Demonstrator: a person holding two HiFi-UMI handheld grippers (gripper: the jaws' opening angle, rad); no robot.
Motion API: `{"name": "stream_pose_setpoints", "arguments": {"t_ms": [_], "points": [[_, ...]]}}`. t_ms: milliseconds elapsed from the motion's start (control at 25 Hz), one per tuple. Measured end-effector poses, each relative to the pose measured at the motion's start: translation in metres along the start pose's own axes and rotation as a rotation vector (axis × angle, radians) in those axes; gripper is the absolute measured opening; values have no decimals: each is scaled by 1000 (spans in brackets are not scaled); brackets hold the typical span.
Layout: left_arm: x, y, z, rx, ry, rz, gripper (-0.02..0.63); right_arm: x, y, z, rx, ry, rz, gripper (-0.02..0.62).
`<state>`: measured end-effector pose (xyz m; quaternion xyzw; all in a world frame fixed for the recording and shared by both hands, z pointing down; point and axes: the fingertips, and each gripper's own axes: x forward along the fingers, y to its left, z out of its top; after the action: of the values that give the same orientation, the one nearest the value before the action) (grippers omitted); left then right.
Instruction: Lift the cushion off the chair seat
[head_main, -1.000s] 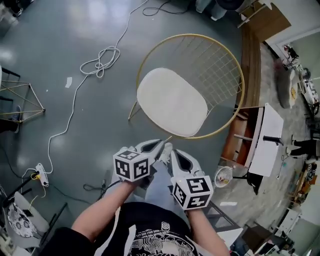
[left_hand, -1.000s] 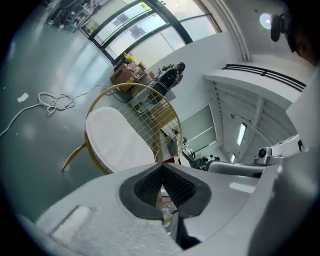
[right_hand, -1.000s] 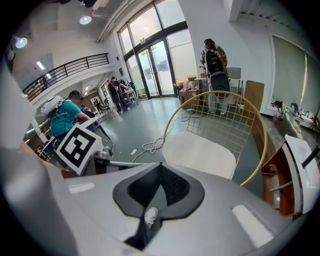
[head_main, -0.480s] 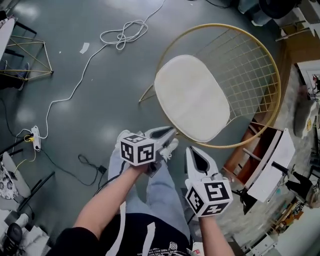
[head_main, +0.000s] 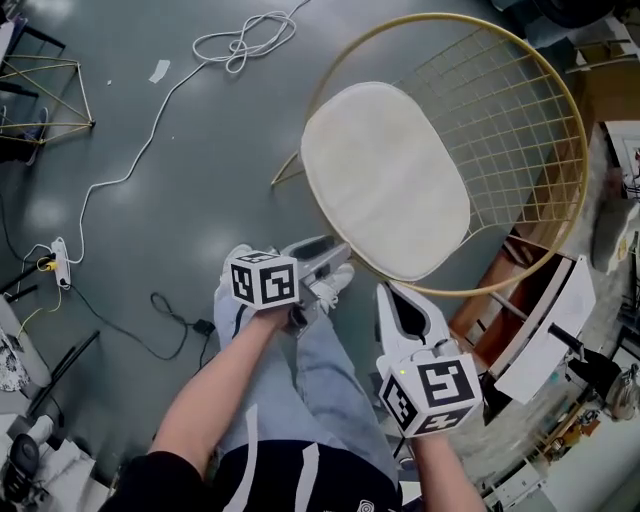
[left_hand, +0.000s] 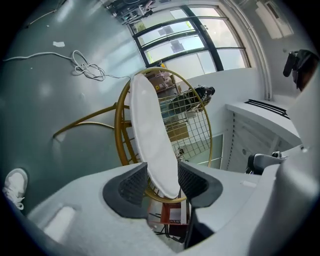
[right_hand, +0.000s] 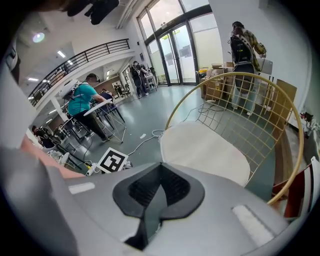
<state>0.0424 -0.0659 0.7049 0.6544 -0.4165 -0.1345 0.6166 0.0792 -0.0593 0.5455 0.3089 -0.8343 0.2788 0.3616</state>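
A cream oval cushion (head_main: 385, 180) lies on the seat of a round gold wire chair (head_main: 520, 120). My left gripper (head_main: 335, 258) is at the chair's front rim, on the cushion's near left side. In the left gripper view its jaws (left_hand: 162, 182) have just been opening, and the cushion's edge (left_hand: 152, 140) shows in the gap with neither pad pressing on it. My right gripper (head_main: 392, 298) hovers just short of the near rim. It is shut, pads (right_hand: 160, 186) together with nothing between them, and the cushion (right_hand: 205, 147) lies ahead of it.
A white cable (head_main: 240, 45) coils on the grey floor at the back, with a power strip (head_main: 55, 262) and a black lead (head_main: 175, 320) at the left. White and wooden furniture (head_main: 545, 320) crowds the chair's right side. A person's shoe (head_main: 330, 290) is under the left gripper.
Both grippers have come down toward the chair's front rim. The left jaws went from shut to open. The chair now fills more of the head view.
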Motion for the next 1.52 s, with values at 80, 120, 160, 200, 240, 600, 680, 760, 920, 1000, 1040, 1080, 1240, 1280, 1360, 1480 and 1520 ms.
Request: {"name": "stream_pose_setpoints", "arguments": {"t_ms": [80, 120, 160, 200, 240, 600, 680, 760, 920, 1000, 1040, 1080, 1240, 1280, 1360, 1480, 1520], "points": [[6, 3, -1, -14, -5, -4, 202, 0, -4, -3, -2, 12, 5, -2], [9, 5, 0, -24, -14, -8, 204, 1, -6, -5, -3, 19, 7, -2], [12, 8, 1, -40, -23, -14, 204, 3, -8, -6, -3, 23, 10, -2], [15, 10, 2, -62, -29, -25, 217, 5, -10, -8, -2, 25, 11, -2], [18, 13, 2, -84, -31, -36, 254, 7, -11, -9, 2, 28, 11, -2], [34, 11, 7, -120, -33, -91, 222, 15, -13, -19, 26, 57, 1, -2], [33, 12, 7, -111, -28, -71, 164, 15, -13, -18, 33, 56, -1, -2], [33, 13, 7, -121, -27, -54, 58, 14, -15, -19, 41, 61, -8, -2], [33, -4, 11, -171, -28, -86, 46, 10, -22, -21, 70, 66, -35, -2], [30, -16, 14, -160, -18, -92, 41, 7, -21, -16, 88, 47, -45, -2], [29, -22, 16, -153, -11, -96, 40, 6, -20, -12, 97, 33, -48, -2], [27, -29, 19, -147, -5, -99, 38, 3, -19, -7, 106, 19, -52, -2], [22, -55, 26, -144, 12, -106, 31, -13, -21, 11, 132, -24, -77, -2], [21, -61, 29, -148, 15, -111, 29, -17, -24, 14, 137, -36, -86, -2], [22, -72, 37, -153, 22, -119, 28, -25, -29, 20, 148, -61, -109, -2], [20, -86, 45, -136, 41, -119, 26, -37, -36, 26, 172, -97, -147, -2], [19, -91, 47, -126, 45, -119, 26, -42, -38, 28, 183, -108, -158, -2]]}}
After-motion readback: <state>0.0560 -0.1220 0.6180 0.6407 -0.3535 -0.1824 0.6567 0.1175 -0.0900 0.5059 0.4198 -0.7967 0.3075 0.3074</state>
